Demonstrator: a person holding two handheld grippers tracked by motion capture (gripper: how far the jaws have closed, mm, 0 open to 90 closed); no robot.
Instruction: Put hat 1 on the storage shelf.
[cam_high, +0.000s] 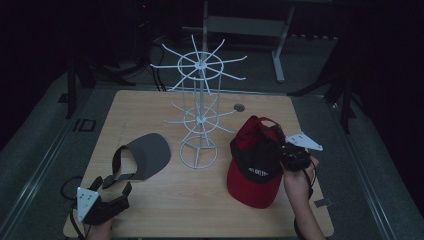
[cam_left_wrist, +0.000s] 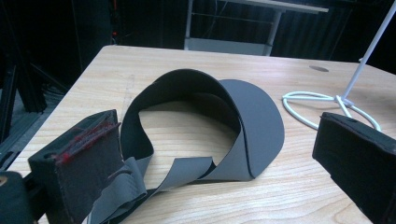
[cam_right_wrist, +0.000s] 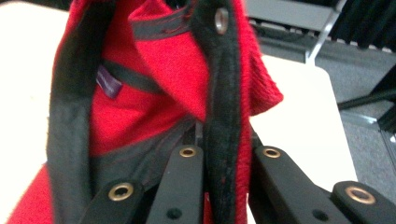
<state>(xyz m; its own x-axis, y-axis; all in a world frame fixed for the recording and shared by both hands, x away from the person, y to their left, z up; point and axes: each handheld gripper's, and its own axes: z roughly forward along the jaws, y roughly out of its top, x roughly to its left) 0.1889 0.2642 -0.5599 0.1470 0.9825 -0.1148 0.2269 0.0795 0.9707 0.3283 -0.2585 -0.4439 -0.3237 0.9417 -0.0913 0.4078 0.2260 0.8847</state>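
High view. A wooden table (cam_high: 150, 107) is seen at centre frame. A white wire rack (cam_high: 199, 107) stands upright at its middle, spokes spread at two tiers, ring base on the tabletop. A grey visor (cam_high: 145, 156) lies at lower left of the rack, brim up-frame, strap trailing toward the left gripper (cam_high: 116, 185) at the lower left corner. That gripper's jaws are spread wide, one on each side of the strap end. A red and black cap (cam_high: 255, 162) lies right of the rack base; the right gripper (cam_high: 283, 156) is set against its right edge, held by a hand (cam_high: 298, 176).

Left gripper view. The left gripper (cam_left_wrist: 219, 154) is seen with jaws far apart at the frame's lower corners, nothing clamped. The grey visor (cam_left_wrist: 252, 116) sits between and beyond them at centre; its strap end lies just beside the lower-left jaw. The rack's ring base (cam_left_wrist: 327, 105) appears at right.

Right gripper view. The right gripper (cam_right_wrist: 224, 154) is closed tight on the cap's (cam_right_wrist: 154, 88) black-trimmed edge, pinched at centre frame. The pale tabletop (cam_right_wrist: 303, 116) is seen at right.
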